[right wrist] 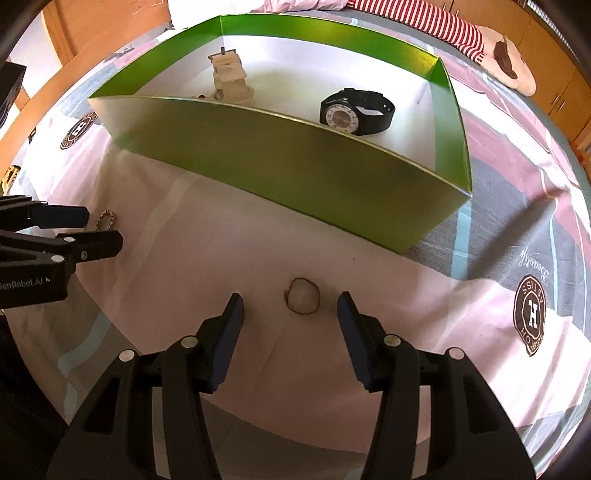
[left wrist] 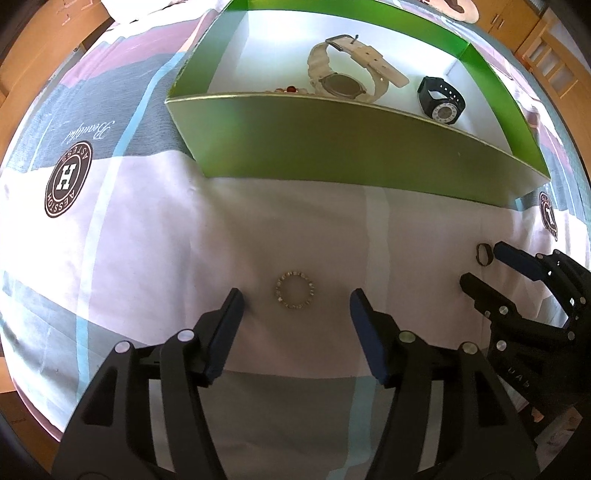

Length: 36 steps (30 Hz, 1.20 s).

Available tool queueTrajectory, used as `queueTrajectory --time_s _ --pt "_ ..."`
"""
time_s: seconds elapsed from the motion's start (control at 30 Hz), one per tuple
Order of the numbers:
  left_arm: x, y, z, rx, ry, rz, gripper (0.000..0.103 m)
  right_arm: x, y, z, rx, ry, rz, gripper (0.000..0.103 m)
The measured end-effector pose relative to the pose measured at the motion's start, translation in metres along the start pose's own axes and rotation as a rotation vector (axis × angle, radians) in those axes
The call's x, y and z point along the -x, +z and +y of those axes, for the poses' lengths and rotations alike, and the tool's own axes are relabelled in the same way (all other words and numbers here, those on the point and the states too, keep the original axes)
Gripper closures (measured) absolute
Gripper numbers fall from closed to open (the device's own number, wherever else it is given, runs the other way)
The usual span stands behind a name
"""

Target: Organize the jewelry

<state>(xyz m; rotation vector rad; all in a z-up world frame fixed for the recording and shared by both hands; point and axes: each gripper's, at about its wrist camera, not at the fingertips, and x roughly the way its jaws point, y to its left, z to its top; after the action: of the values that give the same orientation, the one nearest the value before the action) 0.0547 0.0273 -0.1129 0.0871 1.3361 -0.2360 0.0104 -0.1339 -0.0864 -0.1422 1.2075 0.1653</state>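
Note:
A green box (left wrist: 332,147) with a white inside stands on the bedsheet. It holds a cream watch (left wrist: 347,77), a black watch (left wrist: 441,99) and a small beaded piece (left wrist: 290,89). A beaded silver ring-shaped bracelet (left wrist: 294,290) lies on the sheet between the fingers of my open left gripper (left wrist: 295,299). A thin dark wire ring (right wrist: 302,301) lies between the fingers of my open right gripper (right wrist: 291,306). The right gripper (left wrist: 480,266) shows at the right of the left wrist view, beside the dark ring (left wrist: 483,254). The left gripper (right wrist: 103,229) and bracelet (right wrist: 106,219) show at the left of the right wrist view.
The patterned bedsheet (left wrist: 147,240) covers the bed. The box (right wrist: 295,166) sits just beyond both grippers. A striped cloth and a plush toy (right wrist: 506,55) lie at the far right. Wooden furniture (right wrist: 96,22) stands behind.

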Motion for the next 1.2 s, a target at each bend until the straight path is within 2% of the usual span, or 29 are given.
queueTrajectory --time_s 0.17,0.47,0.63,0.87,1.1,1.2 --pt "-0.004 -0.004 -0.016 -0.028 0.008 -0.003 0.045 0.0 0.001 0.0 -0.002 0.002 0.001 0.05" --pt "-0.005 -0.003 -0.013 -0.023 0.019 -0.011 0.073 0.001 0.001 0.0 0.003 -0.008 0.0 0.05" --pt "-0.002 0.0 -0.006 -0.006 0.015 -0.036 0.082 -0.001 0.002 0.0 0.007 -0.011 -0.001 0.05" --pt "0.014 0.009 -0.002 0.019 -0.065 -0.102 0.08 0.0 0.002 -0.001 -0.006 -0.001 0.002 0.05" --pt "0.004 0.013 0.016 0.071 -0.065 -0.075 0.058 0.0 0.005 -0.011 -0.033 0.005 -0.003 0.05" --pt "0.007 0.012 0.008 0.066 -0.06 -0.074 0.057 -0.001 0.005 -0.013 -0.042 0.002 -0.004 0.05"
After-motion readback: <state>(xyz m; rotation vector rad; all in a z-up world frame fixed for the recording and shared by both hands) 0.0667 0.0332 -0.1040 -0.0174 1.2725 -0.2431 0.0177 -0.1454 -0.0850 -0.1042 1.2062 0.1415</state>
